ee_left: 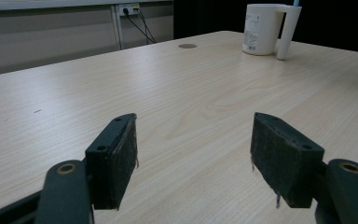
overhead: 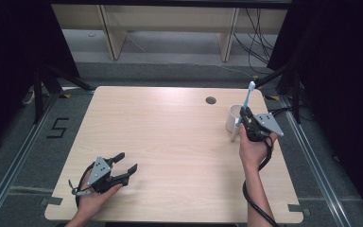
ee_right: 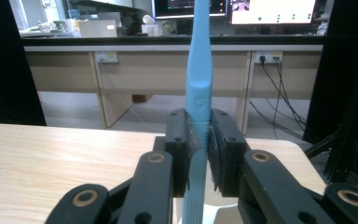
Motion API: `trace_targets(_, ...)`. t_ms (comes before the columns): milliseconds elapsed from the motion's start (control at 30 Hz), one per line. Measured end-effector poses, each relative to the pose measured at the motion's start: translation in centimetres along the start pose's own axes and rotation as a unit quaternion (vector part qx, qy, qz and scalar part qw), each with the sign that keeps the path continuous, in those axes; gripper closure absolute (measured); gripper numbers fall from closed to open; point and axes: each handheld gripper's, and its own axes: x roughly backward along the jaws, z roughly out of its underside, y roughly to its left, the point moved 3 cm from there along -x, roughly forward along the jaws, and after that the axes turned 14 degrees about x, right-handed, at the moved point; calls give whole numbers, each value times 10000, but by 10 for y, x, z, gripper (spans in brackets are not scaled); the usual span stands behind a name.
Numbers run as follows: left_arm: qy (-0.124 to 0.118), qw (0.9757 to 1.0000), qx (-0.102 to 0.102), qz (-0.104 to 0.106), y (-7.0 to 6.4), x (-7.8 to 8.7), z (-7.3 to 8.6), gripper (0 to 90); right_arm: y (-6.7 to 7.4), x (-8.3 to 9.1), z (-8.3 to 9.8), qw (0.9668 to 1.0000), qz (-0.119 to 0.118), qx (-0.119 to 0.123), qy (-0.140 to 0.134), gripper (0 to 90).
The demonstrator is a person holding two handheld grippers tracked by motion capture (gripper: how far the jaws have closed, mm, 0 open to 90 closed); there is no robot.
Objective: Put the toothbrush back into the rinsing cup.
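My right gripper (overhead: 244,116) is shut on a light blue toothbrush (overhead: 248,97), which stands nearly upright with its head up. In the right gripper view the two pads (ee_right: 223,149) press on the toothbrush's handle (ee_right: 199,88), and the gripper (ee_right: 198,126) is over the white mug's rim (ee_right: 214,214). The white mug (overhead: 231,118) stands at the table's right side, just left of the gripper. My left gripper (overhead: 127,162) rests near the front left edge with its jaws open and nothing between them (ee_left: 193,140). From there the mug (ee_left: 261,28) shows far off.
The wooden table (overhead: 170,142) has a round cable hole (overhead: 211,100) near its far edge. Black stands and cables flank the table on both sides. A bench with wall sockets (ee_right: 103,57) lies beyond the far edge.
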Motion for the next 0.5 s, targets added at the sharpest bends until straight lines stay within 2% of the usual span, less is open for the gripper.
trace_targets(33, 87, 9999, -24, -70, 0, 2, 0, 313, 1, 0, 1, 10000, -18, -13, 24, 792)
trace_targets(100, 69, 10000, -36, -59, 0, 2, 0, 312, 0, -1, 2, 10000, -16, 77, -31, 792)
trace_targets(267, 54, 9999, -72, -50, 0, 1, -1, 313, 0, -1, 3, 10000, -15, 90, -25, 792)
trace_targets(300, 10, 10000, -4, -10, 0, 0, 0, 313, -1, -1, 3, 9999, -6, 115, 2, 792)
trace_targets(433, 1, 10000, -31, -7, 0, 0, 0, 313, 1, -2, 4, 10000, -19, 60, 19, 792)
trace_targets(467, 84, 9999, -41, -77, 0, 2, 0, 313, 1, -2, 5, 9999, -31, 112, 44, 792)
trace_targets(500, 18, 10000, -77, -22, 0, 0, 0, 313, 2, -2, 6, 10000, -22, 85, 33, 792)
